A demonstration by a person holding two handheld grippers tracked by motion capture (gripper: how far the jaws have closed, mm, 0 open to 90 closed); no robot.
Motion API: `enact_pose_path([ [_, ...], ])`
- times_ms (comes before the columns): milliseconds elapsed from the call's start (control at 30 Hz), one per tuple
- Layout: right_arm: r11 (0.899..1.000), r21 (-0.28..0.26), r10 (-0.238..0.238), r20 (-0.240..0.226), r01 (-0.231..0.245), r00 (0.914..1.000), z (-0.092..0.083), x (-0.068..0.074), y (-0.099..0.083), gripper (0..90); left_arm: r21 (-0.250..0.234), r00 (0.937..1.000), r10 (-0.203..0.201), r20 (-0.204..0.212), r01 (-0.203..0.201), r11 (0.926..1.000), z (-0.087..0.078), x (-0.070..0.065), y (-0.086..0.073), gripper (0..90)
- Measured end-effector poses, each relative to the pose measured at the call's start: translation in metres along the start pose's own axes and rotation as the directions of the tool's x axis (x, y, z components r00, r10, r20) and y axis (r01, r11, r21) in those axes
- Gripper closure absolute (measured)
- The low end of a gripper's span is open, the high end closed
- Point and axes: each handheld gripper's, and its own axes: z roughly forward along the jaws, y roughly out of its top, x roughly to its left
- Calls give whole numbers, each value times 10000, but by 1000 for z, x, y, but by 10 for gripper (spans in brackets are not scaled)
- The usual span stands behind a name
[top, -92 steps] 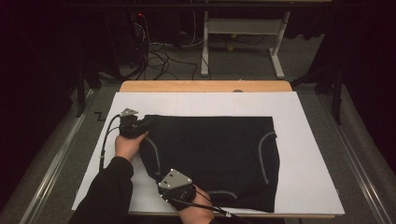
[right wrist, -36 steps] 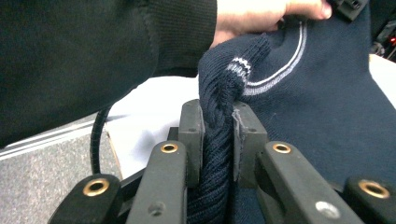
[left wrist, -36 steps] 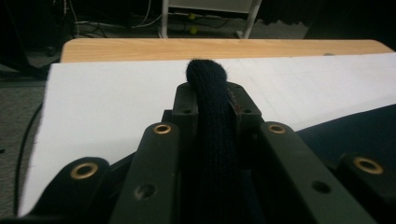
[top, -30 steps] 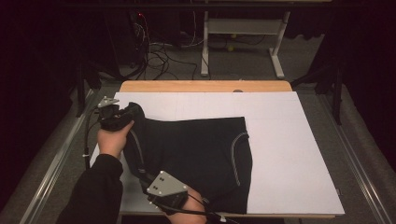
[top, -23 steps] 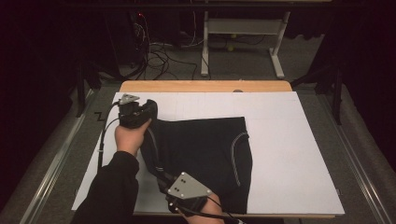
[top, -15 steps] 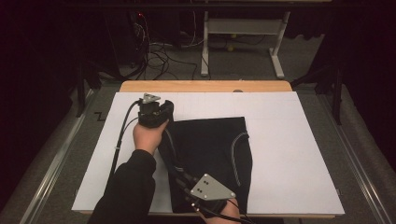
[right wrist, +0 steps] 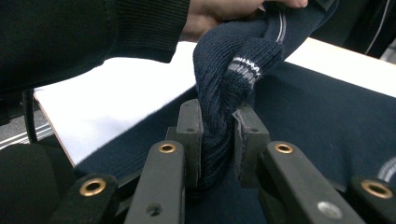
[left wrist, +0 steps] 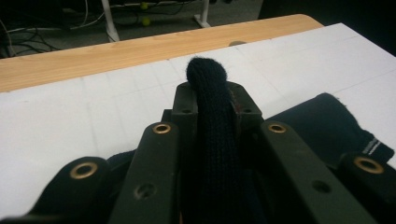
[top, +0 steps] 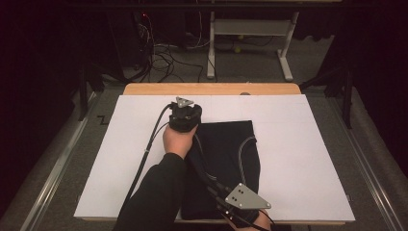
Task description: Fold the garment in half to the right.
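step in hand: folding the dark navy knitted garment [top: 226, 163] across itself; one edge is lifted and carried over the rest, a judgement from how the cloth lies doubled
left gripper [top: 185, 117]: at the far edge of the garment, jaws pressed on a thick roll of knit that stands up between them [left wrist: 212, 140]
right gripper [top: 243, 204]: at the near edge of the bench, jaws pinching a twisted bunch of the same knit [right wrist: 217, 140]
where the garment is: on the white sheet [top: 308, 159], a little left of the middle, lying as a tall narrow block, its lower layer flat
next move: probably bring both held corners down together so the upper layer lands square on the lower, then let go; both hands should travel evenly or the fold will skew
garment material: soft ribbed knit, heavy enough to bunch into rounded rolls; thin pale piping curves across it [top: 240, 154]; a small woven label with light stitching sits near the hem [right wrist: 243, 65]
bench surface: smooth matt white sheet with faint grid lines, over a light wooden bench [top: 211, 88] with rounded far corners
grippers' build: black rigid bars with brass-ringed holes, a grey three-cornered plate on top
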Motion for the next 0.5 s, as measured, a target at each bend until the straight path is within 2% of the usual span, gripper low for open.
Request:
enact_pose_path([
  [233, 9999, 77, 96, 192, -97, 9998, -10, -7, -11, 758, 151, 9998, 155, 152, -157, 9998, 12, -17, 3, 730],
  [500, 9987, 148, 475, 431, -482, 9979, -20, -19, -23, 757, 251, 9996, 225, 189, -230, 9994, 23, -28, 5, 728],
])
